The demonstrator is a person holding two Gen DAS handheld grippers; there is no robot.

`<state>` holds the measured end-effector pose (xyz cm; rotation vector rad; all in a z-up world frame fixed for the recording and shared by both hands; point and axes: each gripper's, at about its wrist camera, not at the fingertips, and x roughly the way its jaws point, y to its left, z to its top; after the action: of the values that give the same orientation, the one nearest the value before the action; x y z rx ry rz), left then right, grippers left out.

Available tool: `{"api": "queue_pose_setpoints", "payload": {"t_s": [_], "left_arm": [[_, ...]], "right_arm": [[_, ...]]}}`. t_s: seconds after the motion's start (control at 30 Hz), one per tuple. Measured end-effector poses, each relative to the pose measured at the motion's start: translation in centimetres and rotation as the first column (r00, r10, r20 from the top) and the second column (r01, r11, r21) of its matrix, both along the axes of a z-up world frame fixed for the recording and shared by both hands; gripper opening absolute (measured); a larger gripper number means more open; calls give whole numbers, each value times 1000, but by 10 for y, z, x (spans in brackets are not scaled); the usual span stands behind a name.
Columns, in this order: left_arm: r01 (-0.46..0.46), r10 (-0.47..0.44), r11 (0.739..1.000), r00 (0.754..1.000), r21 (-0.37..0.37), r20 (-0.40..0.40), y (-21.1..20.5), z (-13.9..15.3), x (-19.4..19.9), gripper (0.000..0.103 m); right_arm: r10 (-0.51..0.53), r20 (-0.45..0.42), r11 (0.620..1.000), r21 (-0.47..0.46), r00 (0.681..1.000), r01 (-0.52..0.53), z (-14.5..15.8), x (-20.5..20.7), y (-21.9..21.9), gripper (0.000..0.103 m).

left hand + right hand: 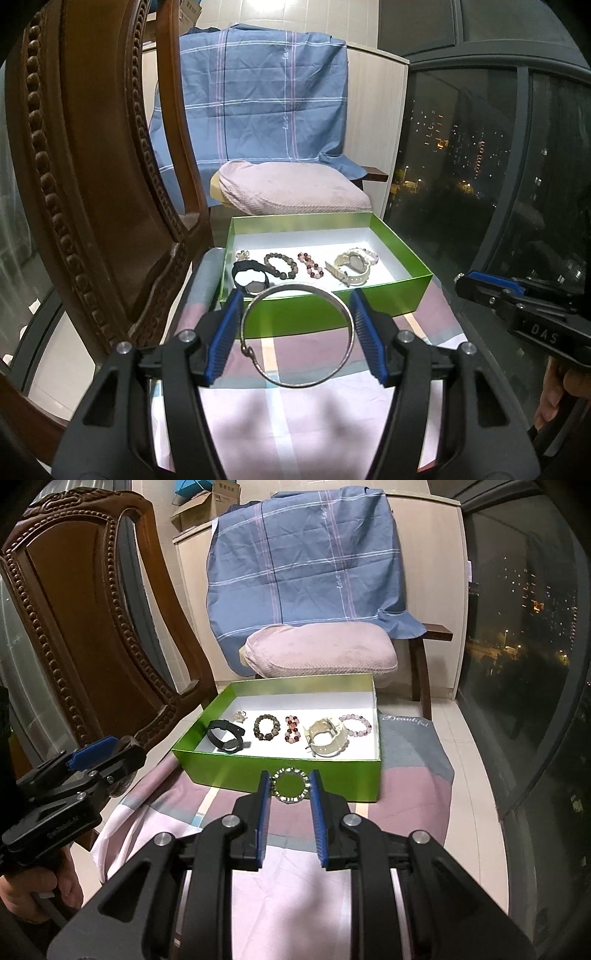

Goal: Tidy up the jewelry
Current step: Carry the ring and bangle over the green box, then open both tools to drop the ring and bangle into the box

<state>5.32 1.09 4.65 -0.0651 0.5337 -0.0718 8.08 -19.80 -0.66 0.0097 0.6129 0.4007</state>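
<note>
My left gripper (295,299) is shut on a large silver bangle (349,325), held upright just in front of the green box (325,314). My right gripper (289,781) is shut on a small silver beaded bracelet (290,799), also in front of the box's near wall (280,771). The box's white floor holds a black watch (226,738), a dark bead bracelet (266,726), a red-and-pink bead bracelet (292,730), a cream watch (325,738), a pale pink bead bracelet (356,723) and a small silver piece (240,714).
The box stands on a pink, purple and grey cloth (280,886). A carved wooden chair back (85,627) rises at the left. A chair with a pink cushion (321,653) and blue cloth (306,561) stands behind. A dark window (524,646) lies right.
</note>
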Motion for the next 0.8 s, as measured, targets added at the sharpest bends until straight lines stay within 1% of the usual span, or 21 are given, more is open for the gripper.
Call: {"api": "queue_pose_setpoints", "payload": {"t_s": [0.23, 0.37, 0.53, 0.67, 0.8], "left_arm": [[1, -1, 1000, 1000, -4, -13, 0, -4, 6, 59], [-6, 6, 1000, 1000, -17, -9, 0, 0, 21, 59], [-7, 7, 1000, 1000, -31, 16, -2, 5, 58, 59], [-19, 19, 999, 1000, -41, -1, 1, -2, 98, 59], [-15, 15, 999, 1000, -36, -15, 0, -11, 134, 59]], "right_arm": [[-1, 12, 1000, 10, 1000, 1, -2, 9, 1, 21], [-7, 39, 1000, 27, 999, 6, 4, 24, 5, 21], [-22, 84, 999, 37, 996, 19, 9, 63, 17, 21], [-41, 54, 998, 55, 998, 38, -3, 95, 22, 21], [-42, 52, 999, 27, 998, 41, -12, 119, 31, 21]]}}
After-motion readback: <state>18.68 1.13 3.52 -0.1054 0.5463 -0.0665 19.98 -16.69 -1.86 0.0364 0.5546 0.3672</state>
